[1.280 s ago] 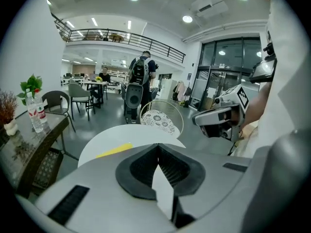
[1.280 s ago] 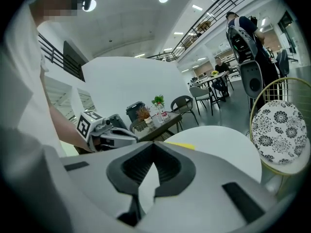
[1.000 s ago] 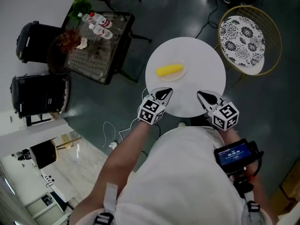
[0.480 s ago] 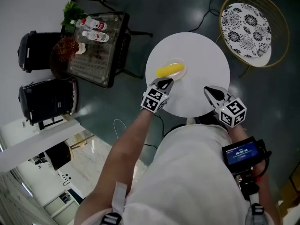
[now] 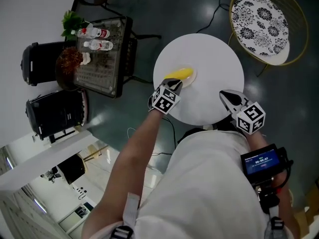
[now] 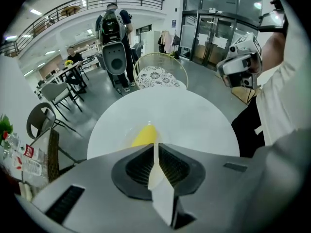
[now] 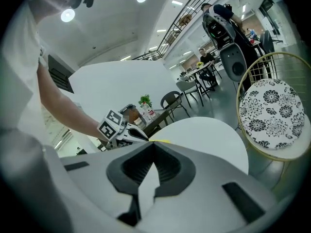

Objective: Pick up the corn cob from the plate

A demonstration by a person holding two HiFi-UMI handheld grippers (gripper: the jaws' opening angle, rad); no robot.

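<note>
- Corn cob sits in neither grip. Nearest the person, the right tongs hang over the round white worktop near its 4 o'clock edge, jaws together and empty.
- At 8 o'clock the left tongs are closed too, tips right at the cob's near side; whether they touch it cannot be told.
- The yellow cob lies on a plate toward 9 o'clock.
- Beyond the worktop, a chair stands at 2 o'clock and a side table with bottles at 10 o'clock.

Head view looks steeply down; both gripper views skim the same white table.
</note>
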